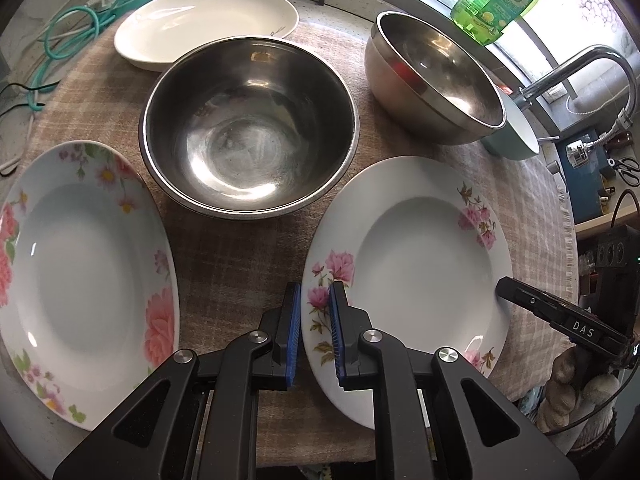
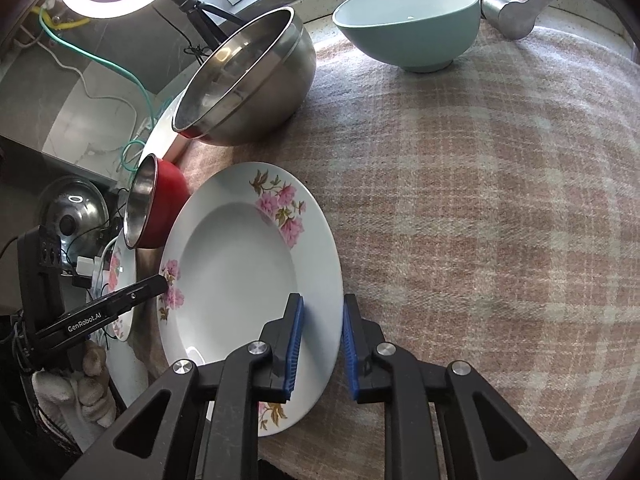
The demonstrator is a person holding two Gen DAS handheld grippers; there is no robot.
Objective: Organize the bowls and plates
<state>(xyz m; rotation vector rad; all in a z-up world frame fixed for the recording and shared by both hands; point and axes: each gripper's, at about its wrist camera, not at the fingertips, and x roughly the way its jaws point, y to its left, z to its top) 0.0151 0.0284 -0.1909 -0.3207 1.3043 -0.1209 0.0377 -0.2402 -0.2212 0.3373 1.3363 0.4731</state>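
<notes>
A white deep plate with pink flowers (image 1: 416, 264) (image 2: 240, 280) lies over the plaid cloth (image 2: 480, 200). My left gripper (image 1: 316, 332) is shut on its left rim, one blue pad on each side of the edge. My right gripper (image 2: 322, 344) is shut on the opposite rim. Each gripper's tip also shows in the other's view: the right gripper (image 1: 504, 286) and the left gripper (image 2: 160, 282). I cannot tell whether the plate is off the cloth. A second floral plate (image 1: 80, 280) lies to the left, and a plain white plate (image 1: 208, 20) at the back.
A large steel bowl (image 1: 248, 136) stands just behind the held plate, with another steel bowl (image 1: 436, 80) (image 2: 248, 80) and a teal bowl (image 2: 408, 20) further back. A green soap bottle (image 1: 496, 0) and a tap (image 1: 580, 68) stand at the back right. Cables trail at the left.
</notes>
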